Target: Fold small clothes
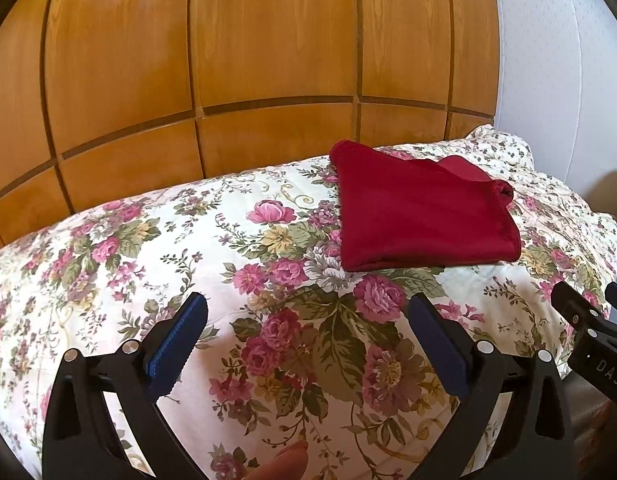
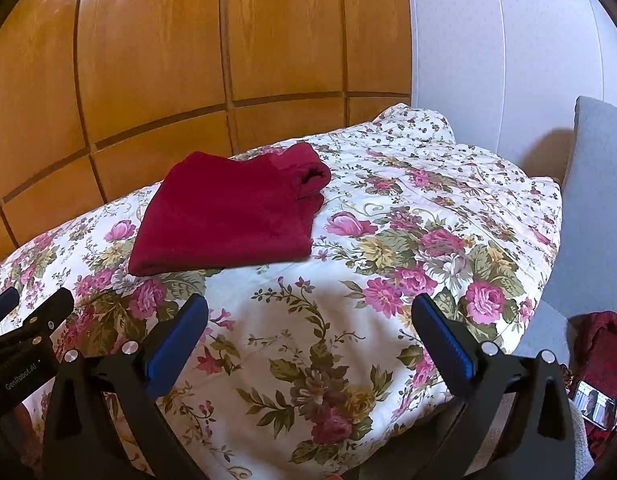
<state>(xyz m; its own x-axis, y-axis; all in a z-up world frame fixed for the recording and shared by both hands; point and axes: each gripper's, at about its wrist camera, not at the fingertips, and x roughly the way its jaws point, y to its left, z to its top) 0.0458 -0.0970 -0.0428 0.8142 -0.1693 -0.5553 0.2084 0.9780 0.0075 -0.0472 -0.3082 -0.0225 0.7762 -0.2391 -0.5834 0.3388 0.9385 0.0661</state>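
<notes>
A dark red garment (image 1: pixel 420 212) lies folded into a neat rectangle on the floral bedspread (image 1: pixel 212 264), towards the far side of the bed. It also shows in the right wrist view (image 2: pixel 228 216). My left gripper (image 1: pixel 308 332) is open and empty, held above the bedspread a good way in front of the garment. My right gripper (image 2: pixel 310 332) is open and empty too, in front and to the right of the garment. The right gripper's tip shows at the right edge of the left wrist view (image 1: pixel 588 328). The left gripper's tip shows at the left edge of the right wrist view (image 2: pixel 32 320).
A wooden panelled wardrobe (image 1: pixel 228 60) stands right behind the bed. A white wall (image 2: pixel 508 60) is at the right. A grey chair (image 2: pixel 588 200) stands beside the bed's right edge, with another dark red cloth (image 2: pixel 604 344) and a phone (image 2: pixel 594 404) low at the right.
</notes>
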